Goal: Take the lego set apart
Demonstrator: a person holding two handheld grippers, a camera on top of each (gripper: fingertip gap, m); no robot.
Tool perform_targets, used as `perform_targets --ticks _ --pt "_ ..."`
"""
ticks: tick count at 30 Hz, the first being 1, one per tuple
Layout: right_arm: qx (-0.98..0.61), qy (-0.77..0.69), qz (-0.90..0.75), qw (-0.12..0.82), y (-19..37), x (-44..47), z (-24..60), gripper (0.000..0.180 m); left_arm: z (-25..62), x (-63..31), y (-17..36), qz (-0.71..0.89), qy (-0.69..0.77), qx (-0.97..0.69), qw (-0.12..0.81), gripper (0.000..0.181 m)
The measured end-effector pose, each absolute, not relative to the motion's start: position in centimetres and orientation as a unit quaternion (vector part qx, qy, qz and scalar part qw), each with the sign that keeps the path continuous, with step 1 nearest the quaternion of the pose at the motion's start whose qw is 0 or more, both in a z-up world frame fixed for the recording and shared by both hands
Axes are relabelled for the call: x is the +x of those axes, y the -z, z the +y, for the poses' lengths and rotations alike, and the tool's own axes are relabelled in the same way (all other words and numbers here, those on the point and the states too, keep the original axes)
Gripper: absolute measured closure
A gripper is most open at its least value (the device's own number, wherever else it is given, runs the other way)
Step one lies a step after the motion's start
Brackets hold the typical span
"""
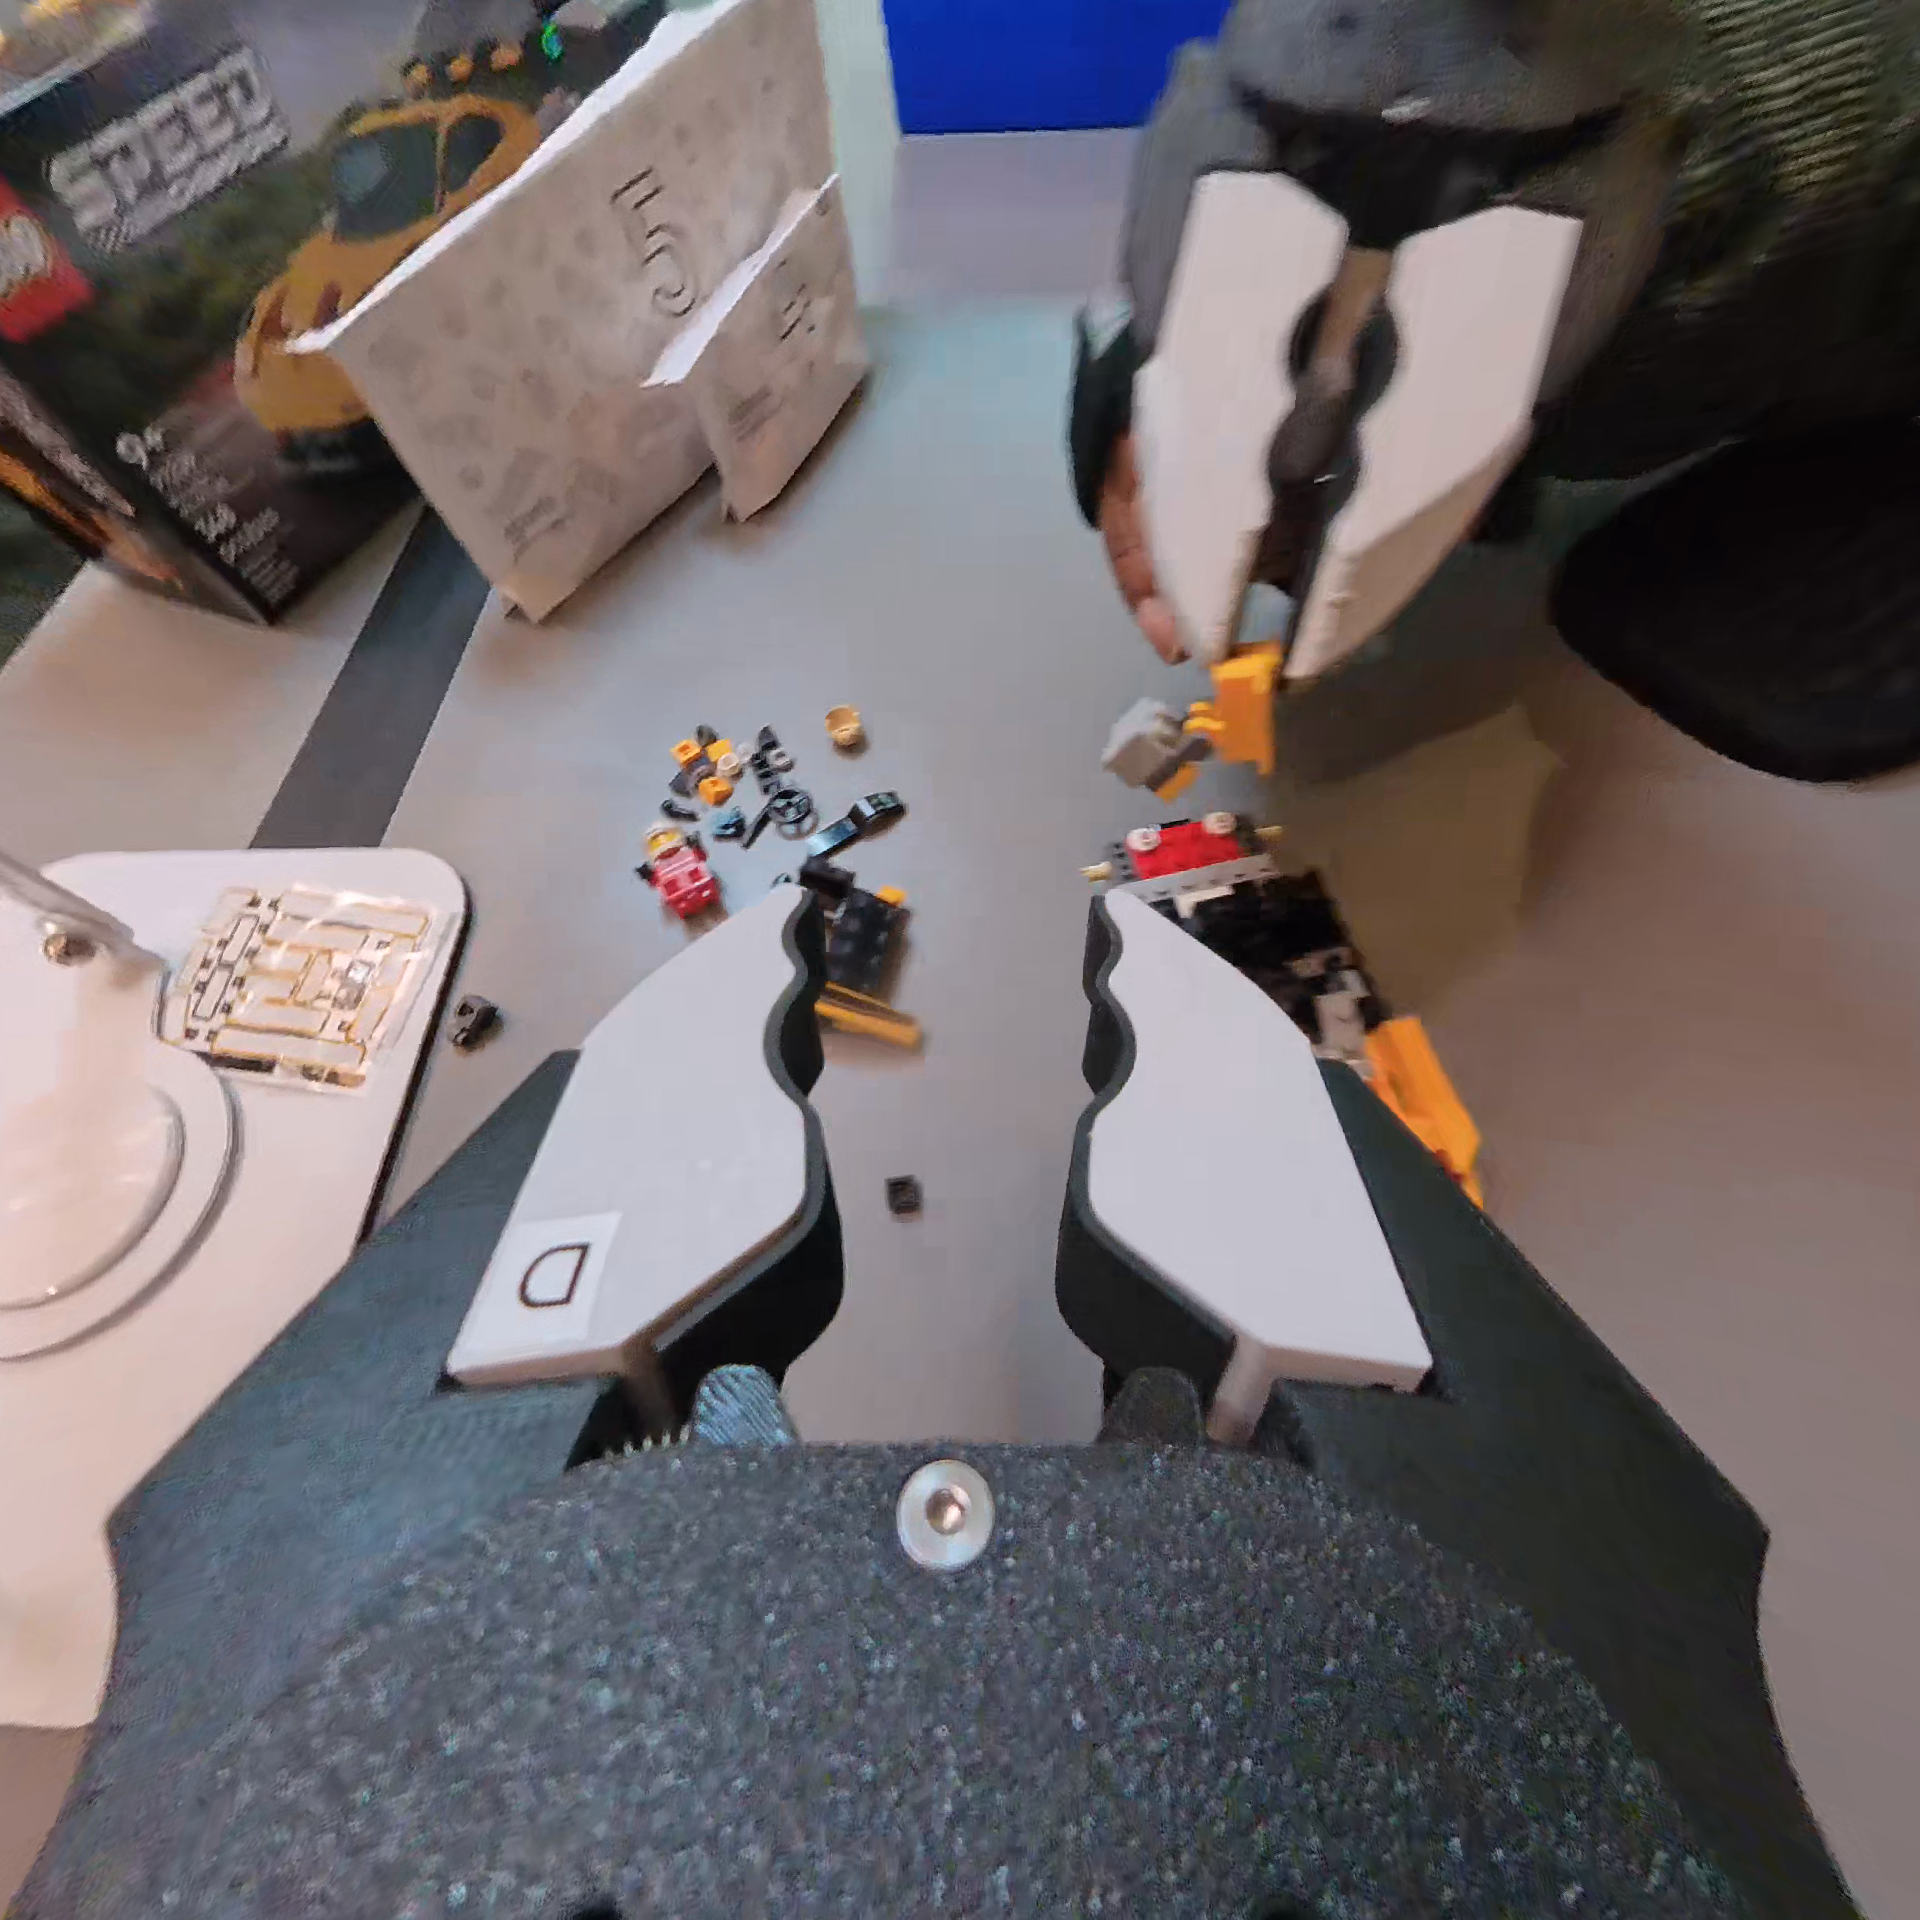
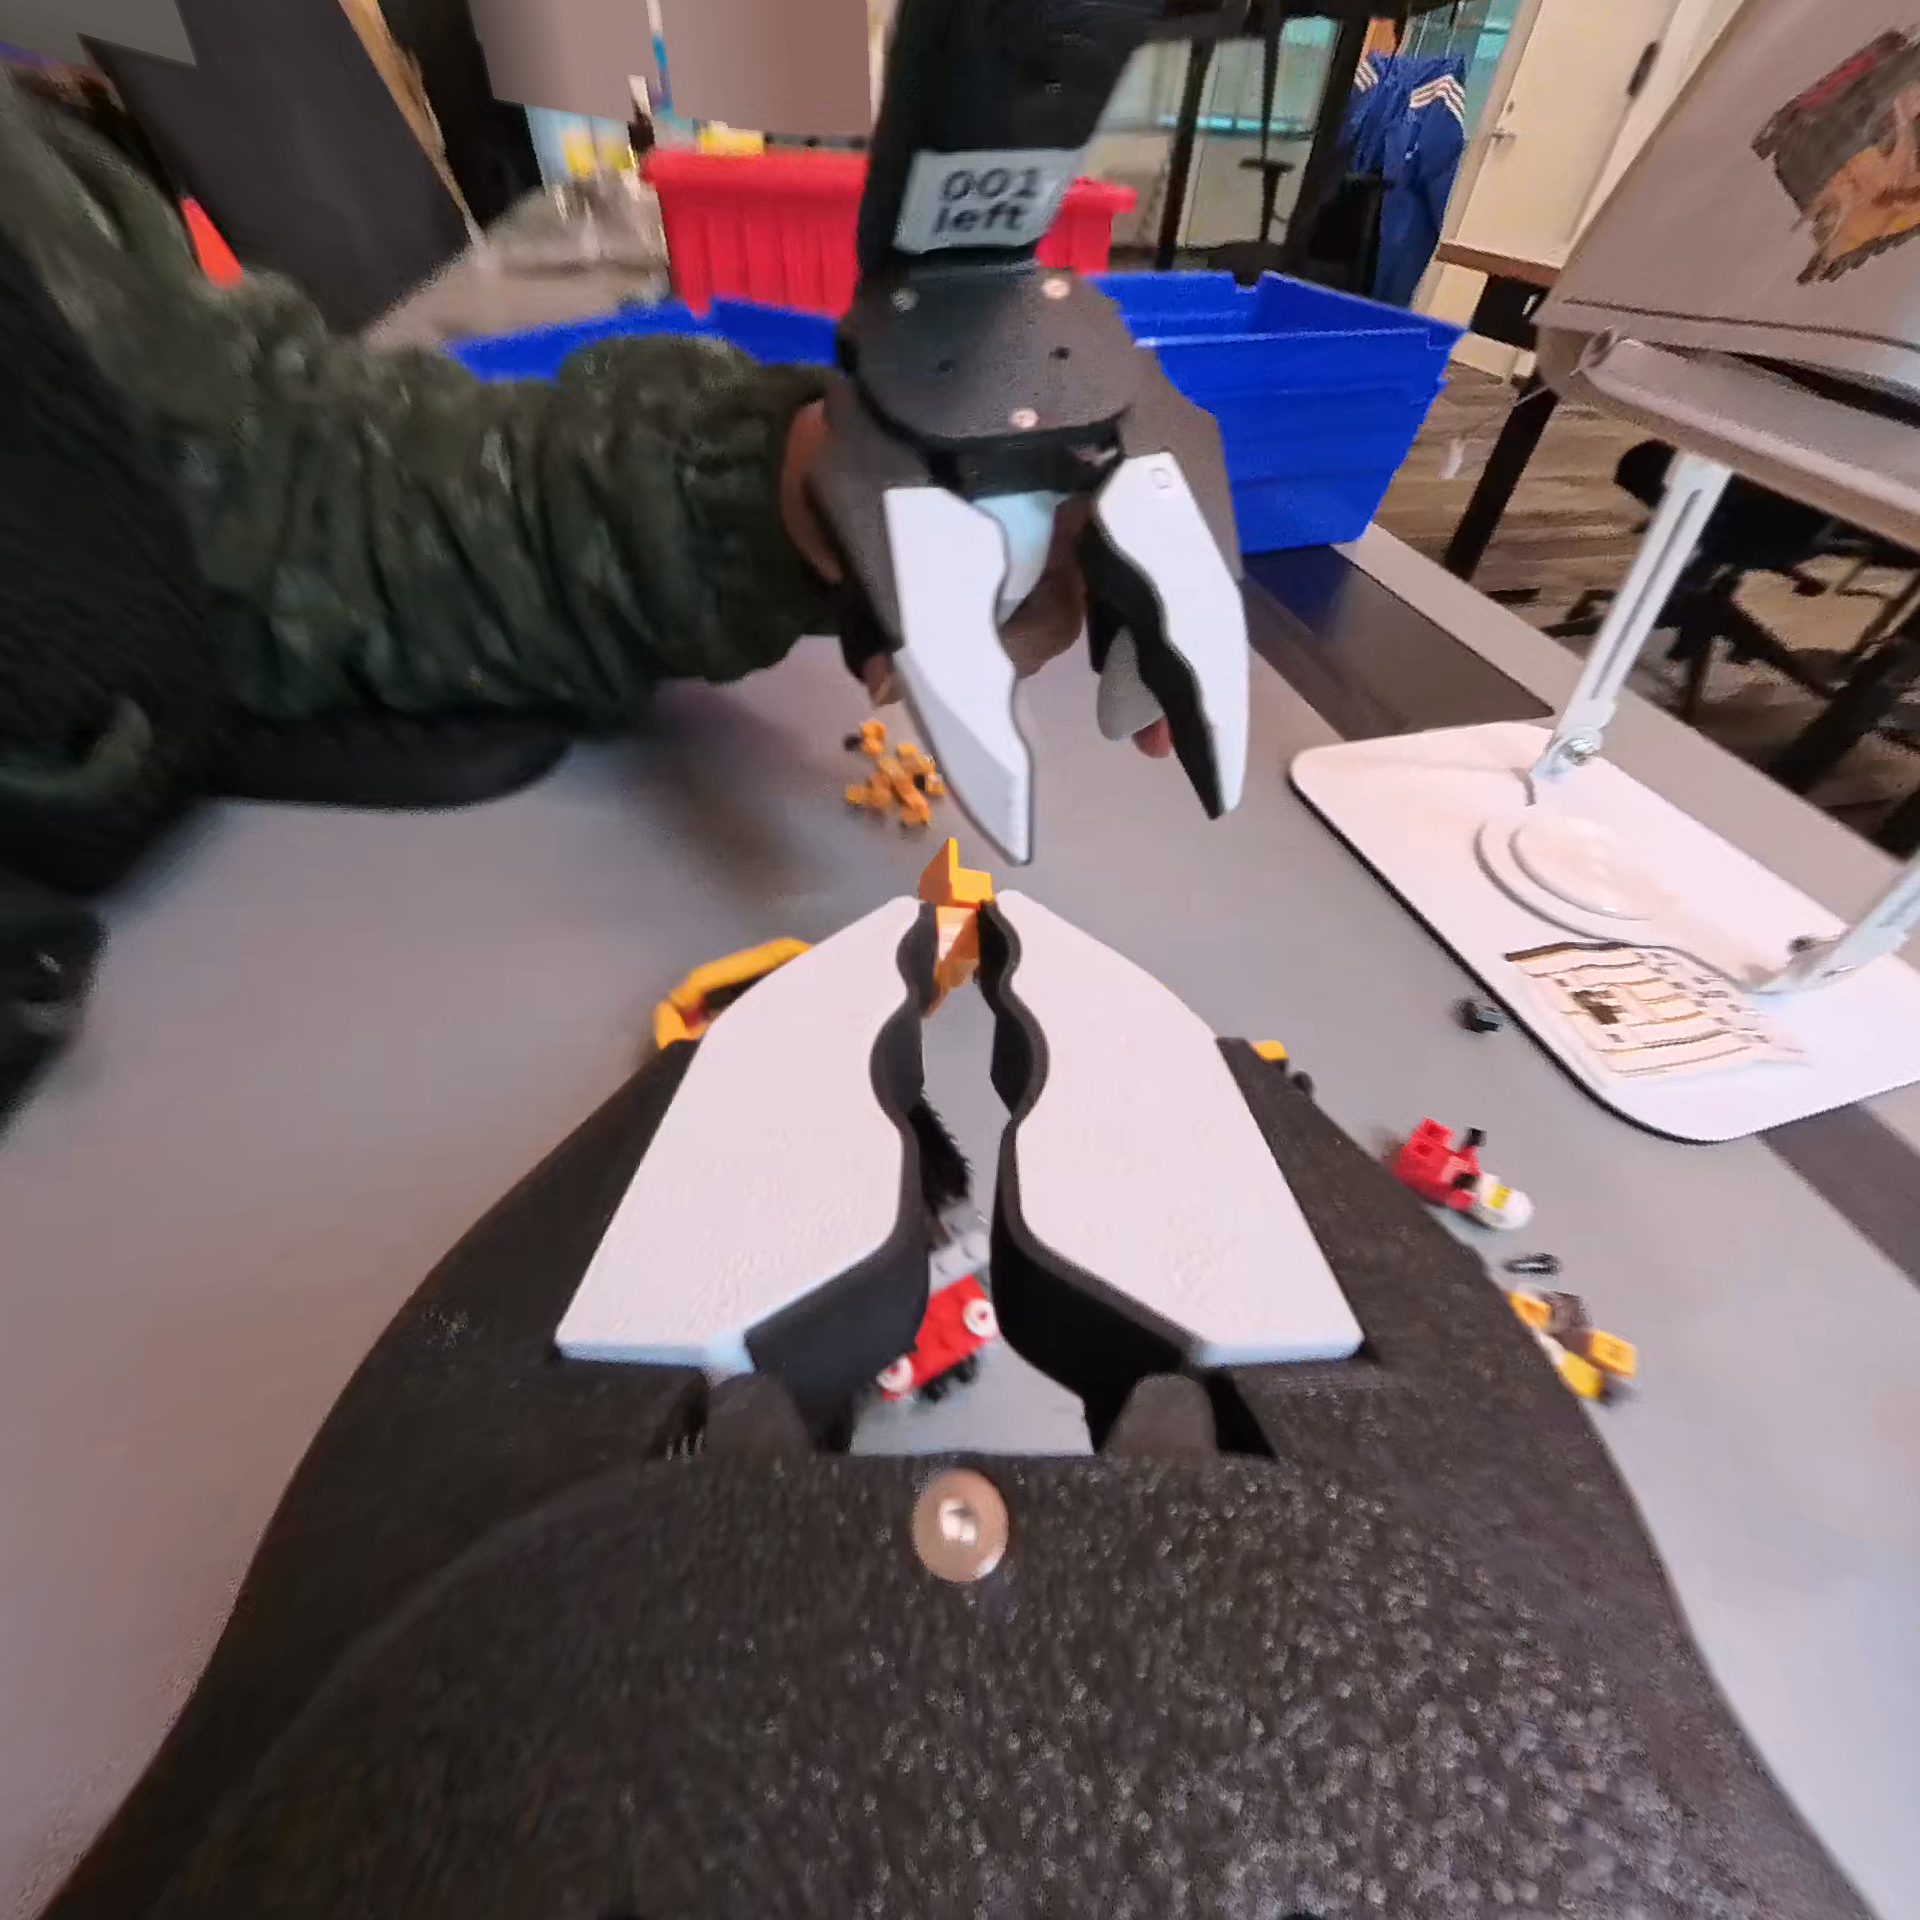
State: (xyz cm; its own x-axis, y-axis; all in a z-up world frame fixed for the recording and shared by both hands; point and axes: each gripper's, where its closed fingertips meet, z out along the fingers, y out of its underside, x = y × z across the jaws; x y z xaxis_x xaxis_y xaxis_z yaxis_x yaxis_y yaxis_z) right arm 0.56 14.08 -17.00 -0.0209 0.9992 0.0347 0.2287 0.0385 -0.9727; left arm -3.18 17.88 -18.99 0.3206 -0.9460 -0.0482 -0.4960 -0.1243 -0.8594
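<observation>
lego piece [image 2: 954,914] | pinched at right gripper [image 2: 982,912] tips | apparently orange

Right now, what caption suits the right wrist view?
Right gripper pinching an orange lego piece, left gripper open opposite.

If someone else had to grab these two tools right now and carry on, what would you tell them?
Right hand-held gripper: shut on an orange piece, held above the table.
Left hand-held gripper: open, empty, hovering nearby.
The half-stripped car body, black, red and orange, lies on the table under the grippers.
Done: loose small parts and a red minifigure lie scattered; another orange pile lies farther off.
Left: put the orange piece down, then keep pulling bricks off the car body.
</observation>
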Motion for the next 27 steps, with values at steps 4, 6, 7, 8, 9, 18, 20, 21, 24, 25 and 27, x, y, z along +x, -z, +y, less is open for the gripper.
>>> perform_targets --ticks 4,6,7,8,9,18,20,21,24,25,27 --pt "-0.540 -0.521 -0.520 0.408 15.0 0.1 12.5 0.172 14.3 -2.5 17.3 0.545 0.273 -0.667 0.428 0.134" --pt "-0.532 -0.559 -0.505 0.386 14.1 -0.2 11.4 0.172 12.6 -2.2 16.9 0.553 0.274 -0.657 0.432 0.134" --pt "-0.527 -0.577 -0.499 0.375 13.8 -0.4 10.9 0.172 11.8 -2.0 16.9 0.556 0.279 -0.652 0.433 0.134" --pt "-0.521 -0.595 -0.495 0.359 13.5 -0.7 10.2 0.172 10.9 -1.8 16.8 0.559 0.286 -0.646 0.434 0.134" --pt "-0.514 -0.613 -0.493 0.342 13.2 -0.9 9.4 0.172 10.2 -1.7 16.7 0.560 0.290 -0.641 0.438 0.135" --pt "-0.480 -0.683 -0.499 0.233 13.0 -3.2 4.0 0.173 4.8 -1.5 16.8 0.584 0.310 -0.610 0.437 0.161" --pt "-0.476 -0.695 -0.494 0.216 12.8 -3.4 3.3 0.172 4.0 -1.6 16.6 0.586 0.307 -0.604 0.445 0.164" --pt "-0.476 -0.699 -0.492 0.208 12.7 -3.4 3.0 0.172 3.7 -1.6 16.5 0.584 0.303 -0.604 0.450 0.164" --pt "-0.477 -0.701 -0.489 0.204 12.6 -3.5 2.3 0.172 3.0 -1.9 16.3 0.568 0.307 -0.613 0.456 0.165" --pt "-0.479 -0.701 -0.488 0.203 12.6 -3.5 2.2 0.172 2.9 -2.0 16.3 0.559 0.311 -0.618 0.457 0.165" --pt "-0.483 -0.698 -0.487 0.207 12.7 -3.6 2.0 0.172 2.5 -2.1 16.4 0.538 0.323 -0.633 0.453 0.165"
